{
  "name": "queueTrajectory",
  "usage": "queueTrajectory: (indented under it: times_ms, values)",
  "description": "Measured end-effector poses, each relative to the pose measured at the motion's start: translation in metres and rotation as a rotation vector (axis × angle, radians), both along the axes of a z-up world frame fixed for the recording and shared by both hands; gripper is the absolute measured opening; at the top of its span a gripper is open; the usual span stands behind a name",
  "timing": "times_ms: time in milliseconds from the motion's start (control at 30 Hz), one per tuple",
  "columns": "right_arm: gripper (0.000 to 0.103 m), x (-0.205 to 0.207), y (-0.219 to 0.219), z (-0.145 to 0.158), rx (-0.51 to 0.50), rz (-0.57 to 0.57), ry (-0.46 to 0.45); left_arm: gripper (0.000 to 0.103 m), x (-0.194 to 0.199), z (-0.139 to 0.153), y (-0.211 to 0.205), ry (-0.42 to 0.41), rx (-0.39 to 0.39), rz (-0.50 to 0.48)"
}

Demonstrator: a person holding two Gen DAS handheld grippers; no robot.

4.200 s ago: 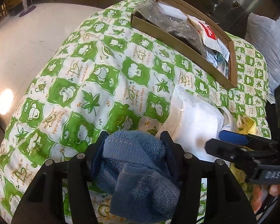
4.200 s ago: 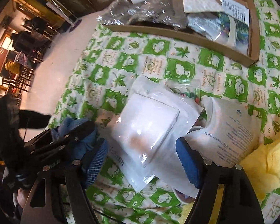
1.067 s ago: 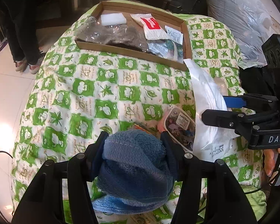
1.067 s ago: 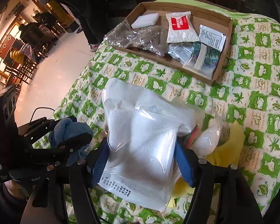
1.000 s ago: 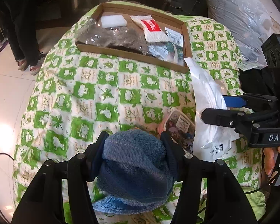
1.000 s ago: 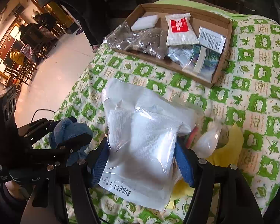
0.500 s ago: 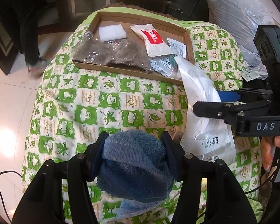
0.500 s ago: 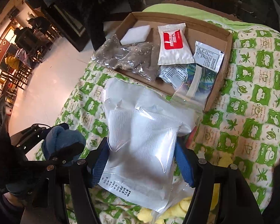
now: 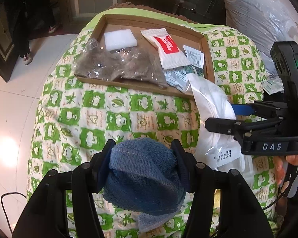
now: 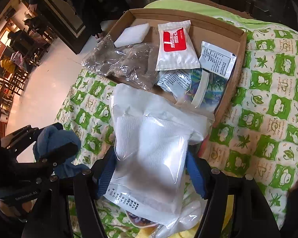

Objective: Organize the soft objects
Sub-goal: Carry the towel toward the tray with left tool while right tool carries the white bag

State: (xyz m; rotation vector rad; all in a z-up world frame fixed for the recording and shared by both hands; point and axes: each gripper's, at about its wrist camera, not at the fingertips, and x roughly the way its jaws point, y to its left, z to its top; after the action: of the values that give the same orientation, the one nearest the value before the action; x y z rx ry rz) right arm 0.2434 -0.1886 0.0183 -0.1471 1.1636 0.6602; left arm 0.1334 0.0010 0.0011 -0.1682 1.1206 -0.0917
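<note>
Carrying is the step in hand: the left gripper (image 9: 143, 162) clamps a blue towel (image 9: 144, 176) between its jaws, and the right gripper (image 10: 151, 170) pinches a white plastic packet (image 10: 149, 154). Ahead of both jaws lies the cardboard tray (image 9: 206, 59), already part filled, so the next move likely calls for bringing each item over a free spot and letting go.

My right gripper (image 10: 151, 170) is clamped on a clear bag of white cloth (image 10: 149, 150), held above the green-checked quilt (image 10: 272, 103). Far ahead sits the cardboard tray (image 10: 239, 59), with a red-labelled white packet (image 10: 174, 47) and a foam block (image 10: 132, 34) inside. At left, my left gripper (image 10: 55, 148) grips a blue towel (image 10: 53, 136).
</note>
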Motion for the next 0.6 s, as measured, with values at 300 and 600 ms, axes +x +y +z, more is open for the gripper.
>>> queueTrajectory:
  times_ms: [300,600]
  values:
    - [0.067,0.011,-0.003,-0.007,0.005,-0.007,0.008,0.056,0.017,0.002,-0.004,-0.001,0.01,-0.008]
    - [0.067,0.018,-0.008,-0.009,0.009,-0.014,0.011,0.056,0.026,0.003,-0.009,0.0,0.017,-0.017]
